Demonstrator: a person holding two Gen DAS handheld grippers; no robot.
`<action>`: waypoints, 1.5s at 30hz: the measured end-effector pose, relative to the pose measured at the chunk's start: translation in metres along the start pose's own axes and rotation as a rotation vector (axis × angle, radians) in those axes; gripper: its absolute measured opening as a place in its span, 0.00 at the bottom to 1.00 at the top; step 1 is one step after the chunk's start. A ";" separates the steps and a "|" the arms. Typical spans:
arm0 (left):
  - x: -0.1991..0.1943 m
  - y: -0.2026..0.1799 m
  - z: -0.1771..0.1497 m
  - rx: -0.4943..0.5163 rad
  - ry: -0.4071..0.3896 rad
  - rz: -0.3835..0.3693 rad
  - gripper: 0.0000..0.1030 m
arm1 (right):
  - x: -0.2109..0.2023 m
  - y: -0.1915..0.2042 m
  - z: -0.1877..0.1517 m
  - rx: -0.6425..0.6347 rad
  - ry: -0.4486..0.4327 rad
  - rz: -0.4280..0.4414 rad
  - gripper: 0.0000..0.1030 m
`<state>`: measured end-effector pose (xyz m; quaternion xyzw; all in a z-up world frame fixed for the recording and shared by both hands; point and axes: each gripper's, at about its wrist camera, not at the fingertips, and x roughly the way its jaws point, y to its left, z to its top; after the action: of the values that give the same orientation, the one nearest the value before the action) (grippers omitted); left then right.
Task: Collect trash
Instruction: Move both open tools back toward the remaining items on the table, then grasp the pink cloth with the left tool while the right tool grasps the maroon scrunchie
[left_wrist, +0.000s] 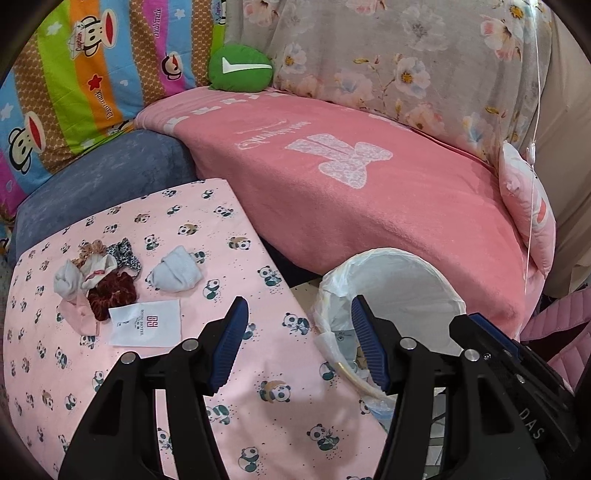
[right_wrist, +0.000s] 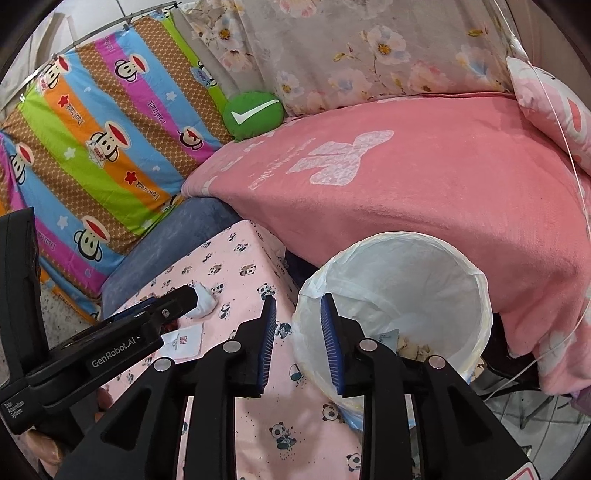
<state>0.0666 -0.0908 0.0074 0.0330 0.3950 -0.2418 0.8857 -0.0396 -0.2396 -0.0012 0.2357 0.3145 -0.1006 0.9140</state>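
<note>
Your 2 grippers are beside the round white-lined trash bin (right_wrist: 461, 295).
Your left gripper (left_wrist: 299, 343) is spread and empty; your right gripper (right_wrist: 297, 341) is slightly apart, empty. The white paper packet (left_wrist: 146, 323) lies left of the bin.

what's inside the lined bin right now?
The bin has a white liner; at its bottom lie a few crumpled scraps, pale and beige, one with a printed wrapper. The right gripper blocks the near part, so anything beneath it is hidden.

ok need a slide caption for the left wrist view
Open left hand-held gripper over the panda-print table, with a lined bin beside it and a paper packet left to collect.
</note>
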 end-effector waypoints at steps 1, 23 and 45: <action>-0.001 0.005 -0.002 -0.007 0.000 0.006 0.54 | 0.001 0.007 -0.002 -0.019 0.004 -0.008 0.27; -0.016 0.137 -0.037 -0.189 0.019 0.163 0.73 | 0.042 0.117 -0.044 -0.207 0.113 0.033 0.44; 0.026 0.273 -0.060 -0.354 0.109 0.264 0.72 | 0.143 0.208 -0.067 -0.302 0.248 0.092 0.45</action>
<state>0.1647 0.1537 -0.0885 -0.0585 0.4708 -0.0487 0.8790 0.1056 -0.0311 -0.0603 0.1208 0.4251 0.0195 0.8968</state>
